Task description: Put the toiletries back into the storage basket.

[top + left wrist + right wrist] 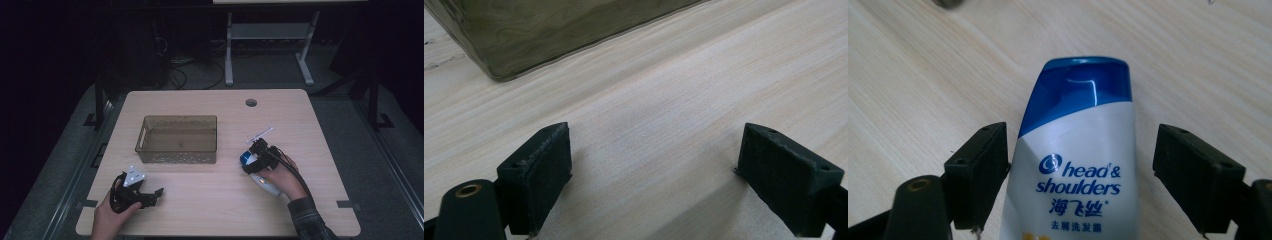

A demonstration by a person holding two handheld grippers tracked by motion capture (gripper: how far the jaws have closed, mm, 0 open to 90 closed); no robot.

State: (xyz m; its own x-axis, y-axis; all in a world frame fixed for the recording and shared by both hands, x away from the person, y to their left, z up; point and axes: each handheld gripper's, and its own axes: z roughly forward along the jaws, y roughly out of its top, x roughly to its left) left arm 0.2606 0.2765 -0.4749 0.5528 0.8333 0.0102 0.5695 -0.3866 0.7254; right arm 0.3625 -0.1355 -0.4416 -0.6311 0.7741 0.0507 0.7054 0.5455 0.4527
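- High view: light wooden table (200,210), translucent brown bin (177,139) sits left of centre, well back from the near edge, looks empty.
- White shampoo bottle with blue cap (248,159) lies flat on the table, right of centre and just beside the bin's right near corner, cap pointing toward the far edge.
- Right gripper (259,148) sits over the bottle, hand (280,175) wrapped around the gripper body, sleeve coming in from the near edge.
- Right gripper view: bottle (1075,165) lies between the two black jaws; left jaw touches or nearly touches the bottle's side, right jaw stands apart with bare table in the gap. Jaws wide, straddling, not clamped yet.
- Judgement: gripper is lined up along the bottle's long axis so the jaws can close across its narrow width; likely a pick-up, possibly toward the bin.
- Left gripper (143,194) rests low near the near left corner of the table, held in the left hand (112,212).
- Left gripper view: jaws wide apart, nothing between them but table; bin wall (549,35) ahead at upper left. Looks parked, out of the way.
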